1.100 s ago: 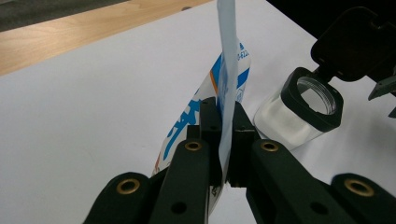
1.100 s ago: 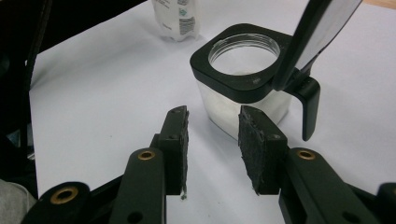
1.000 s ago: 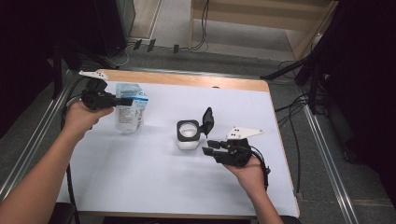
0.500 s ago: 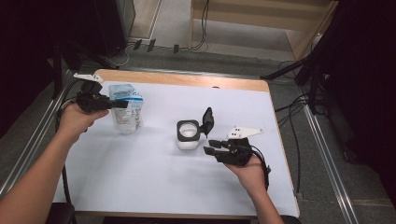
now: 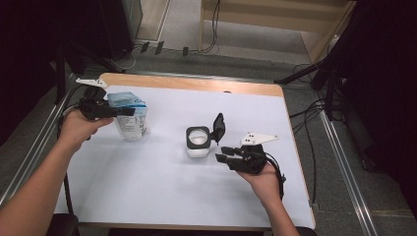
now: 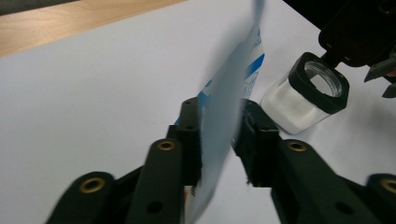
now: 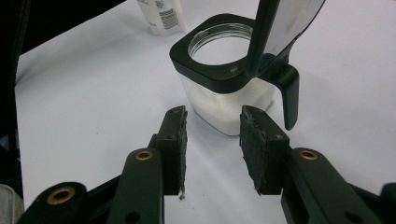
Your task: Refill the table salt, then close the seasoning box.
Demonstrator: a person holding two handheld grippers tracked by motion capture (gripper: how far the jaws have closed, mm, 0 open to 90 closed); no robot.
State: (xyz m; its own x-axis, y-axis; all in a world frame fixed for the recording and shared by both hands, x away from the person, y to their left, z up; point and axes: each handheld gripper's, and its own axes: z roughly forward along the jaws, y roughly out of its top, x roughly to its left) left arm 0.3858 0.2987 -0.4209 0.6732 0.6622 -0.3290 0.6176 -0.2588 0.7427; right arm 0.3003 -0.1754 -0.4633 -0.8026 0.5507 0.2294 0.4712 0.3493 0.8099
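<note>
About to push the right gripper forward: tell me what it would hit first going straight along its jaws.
Most likely the square jar with its black flip lid open. It stands just ahead of the right gripper, whose jaws are open with nothing between them; exact gap is hard to judge.

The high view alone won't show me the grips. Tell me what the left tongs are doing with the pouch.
Observer: In the left gripper view the left tongs have just been opening. The pouch edge sits between them, with a gap at one pad.
Operator: Report the right tongs.
Observer: The right tongs stand open with nothing between them, and the jar is just ahead.
Operator: Check the jar.
Observer: Its lid is flipped up, and white contents show through the clear wall.
</note>
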